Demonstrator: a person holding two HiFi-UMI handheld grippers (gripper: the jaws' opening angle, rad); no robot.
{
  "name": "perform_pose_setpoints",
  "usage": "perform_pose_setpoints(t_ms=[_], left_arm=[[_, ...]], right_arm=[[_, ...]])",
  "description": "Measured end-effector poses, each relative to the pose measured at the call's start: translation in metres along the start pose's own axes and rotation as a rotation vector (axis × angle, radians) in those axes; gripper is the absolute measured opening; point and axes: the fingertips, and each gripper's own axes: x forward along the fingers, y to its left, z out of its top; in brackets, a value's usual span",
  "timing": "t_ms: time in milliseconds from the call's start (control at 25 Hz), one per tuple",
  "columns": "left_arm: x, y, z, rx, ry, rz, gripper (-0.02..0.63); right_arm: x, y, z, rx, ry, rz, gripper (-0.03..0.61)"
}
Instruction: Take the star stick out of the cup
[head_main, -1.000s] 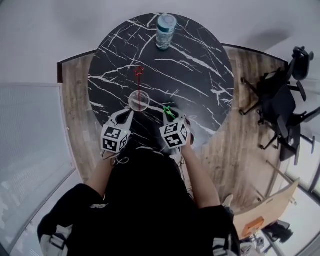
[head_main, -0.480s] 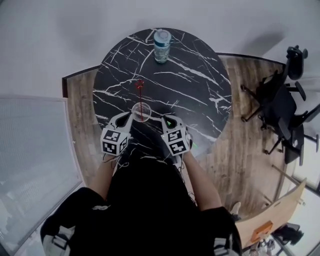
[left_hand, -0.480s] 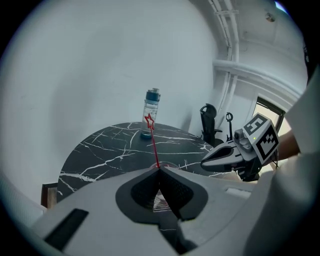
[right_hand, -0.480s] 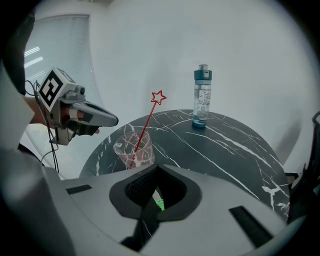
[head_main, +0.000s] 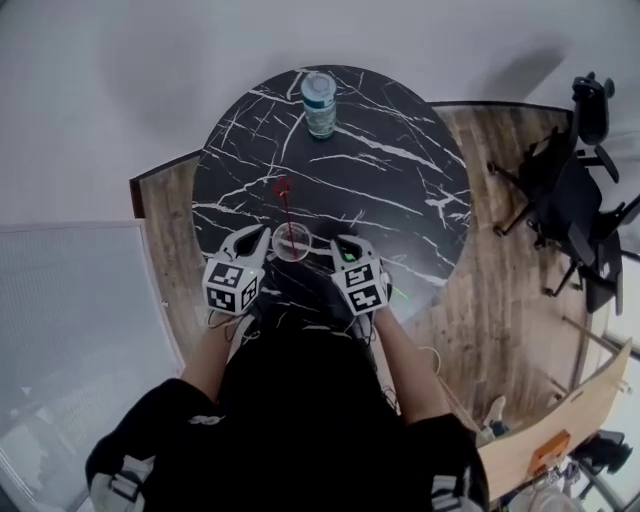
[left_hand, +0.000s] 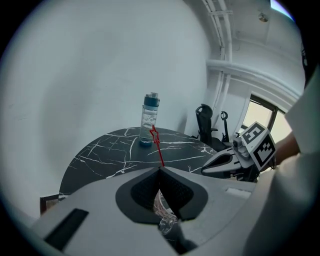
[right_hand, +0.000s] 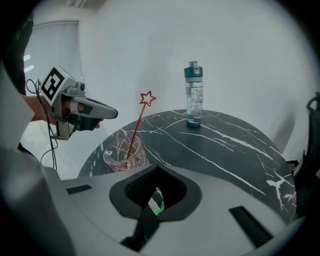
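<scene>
A clear plastic cup (head_main: 292, 241) stands near the front edge of the black marble table (head_main: 400, 180). A red star stick (head_main: 284, 200) leans out of it, star end up and away from me; the right gripper view shows the red star stick (right_hand: 138, 121) rising from the cup (right_hand: 122, 154). My left gripper (head_main: 262, 233) hovers just left of the cup's rim with its jaws shut and nothing in them. My right gripper (head_main: 339, 244) sits right of the cup, shut on a thin green stick (right_hand: 159, 207).
A clear water bottle (head_main: 319, 102) with a teal cap stands at the table's far side. Black office chairs (head_main: 575, 190) are on the wood floor to the right. A white wall lies behind the table.
The head view has shifted, so table and cup sit lower in the frame. Both grippers stay beside the cup. The green stick's end shows less ahead of the right jaws.
</scene>
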Motion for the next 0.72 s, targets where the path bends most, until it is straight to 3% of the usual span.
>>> perform_pose_setpoints(t_ms=[560, 720], left_arm=[[0.025, 0.012, 0.045, 0.043, -0.06, -0.163, -0.002], [0.03, 0.01, 0.055, -0.002, -0.081, -0.238, -0.002]], right_arm=[[0.02, -0.008, -0.015, 0.136, 0.019, -0.079, -0.003], [0.022, -0.008, -0.015, 0.16, 0.027, -0.096, -0.003]])
